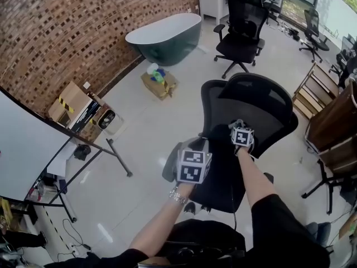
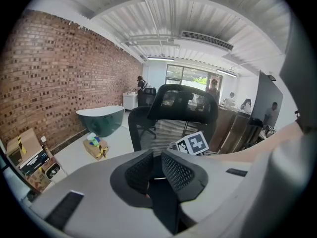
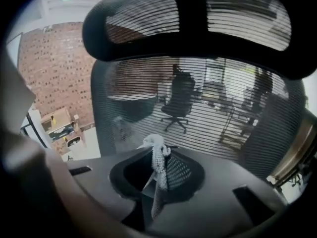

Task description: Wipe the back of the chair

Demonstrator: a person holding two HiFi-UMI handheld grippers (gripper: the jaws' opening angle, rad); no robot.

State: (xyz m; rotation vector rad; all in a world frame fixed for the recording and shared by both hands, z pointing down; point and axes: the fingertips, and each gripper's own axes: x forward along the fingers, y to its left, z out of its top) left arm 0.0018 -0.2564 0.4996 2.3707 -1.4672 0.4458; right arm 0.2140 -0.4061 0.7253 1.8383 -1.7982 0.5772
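**A:** Where do we stand with the chair (image 1: 252, 100)?

**B:** Its black mesh back is straight ahead of us. Our right gripper (image 3: 161, 165) is held close to the middle of the back, below the headrest (image 3: 188, 19). That gripper is clamped on a small white cloth (image 3: 154, 144), and only a short tuft sticks out past the jaws. We cannot tell whether the tuft touches the mesh.

**A:** What worries us most?

**B:** That short tuft. If we press in squarely, we think the hard jaw tips could meet the mesh along with the cloth and scrape or snag the weave. A long sideways drag might also pull the cloth out of the grip, since so little of it seems held.

**A:** And our left gripper (image 2: 157, 167)?

**B:** It hangs nearer to us and left of the right one. Its jaws are drawn together on nothing, and it does not touch the chair. So nothing steadies the chair. It looks like a swivelling office chair, and a firm stroke may turn the back away, so we'd clean only one strip.

**A:** Anything nearby to hit?

**B:** The bathtub (image 1: 164, 35) and the second office chair (image 1: 242, 29) are on the far side, well apart from us. We judge a collision to be the lesser risk.
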